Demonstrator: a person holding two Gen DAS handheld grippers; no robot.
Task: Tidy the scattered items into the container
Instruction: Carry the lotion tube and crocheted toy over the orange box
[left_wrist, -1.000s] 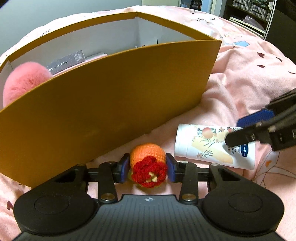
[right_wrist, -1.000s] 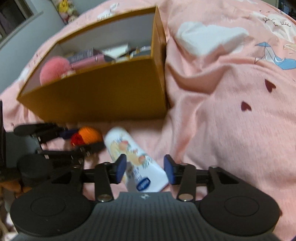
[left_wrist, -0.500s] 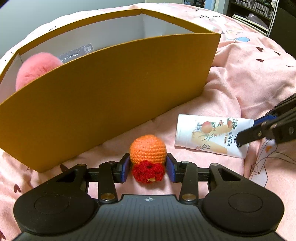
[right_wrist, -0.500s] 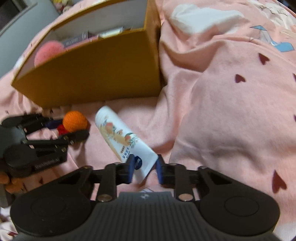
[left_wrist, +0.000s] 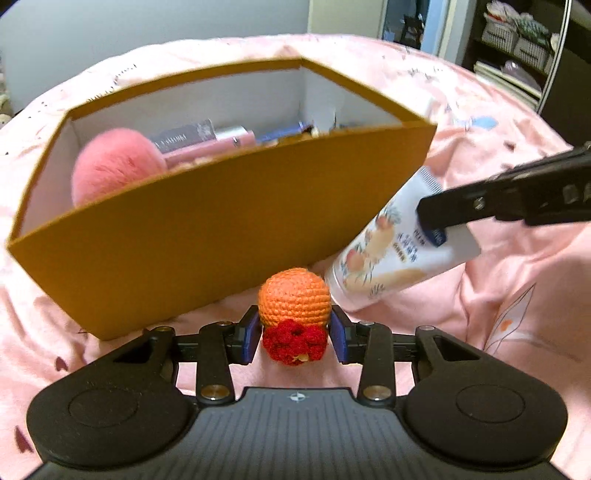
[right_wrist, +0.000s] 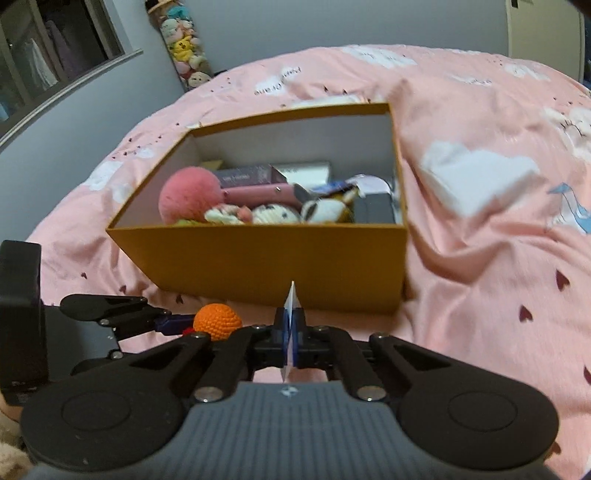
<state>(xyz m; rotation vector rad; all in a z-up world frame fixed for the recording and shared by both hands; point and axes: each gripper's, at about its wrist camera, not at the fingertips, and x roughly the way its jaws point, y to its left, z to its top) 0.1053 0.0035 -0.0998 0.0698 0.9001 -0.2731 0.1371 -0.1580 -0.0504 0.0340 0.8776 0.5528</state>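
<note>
Left tool (left_wrist: 294, 334) clamped the crocheted orange ball (left_wrist: 293, 301); right tool (right_wrist: 291, 334) had just closed, pinching the lotion tube's (left_wrist: 391, 254) flat crimp, both bound for the box (right_wrist: 280, 258).

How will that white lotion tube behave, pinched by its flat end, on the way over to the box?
The lotion tube will probably swing: the right hand-held gripper is shut only on its thin crimped end, and the body hangs cap-down. That flat seam may flex or slip. Its free end sits near the orange box, so it may bump the wall.

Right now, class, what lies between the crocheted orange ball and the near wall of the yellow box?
Nothing but bare pink bedspread. The left wrist view shows it between the crocheted orange ball, held in the left tool, and the yellow box.
</note>
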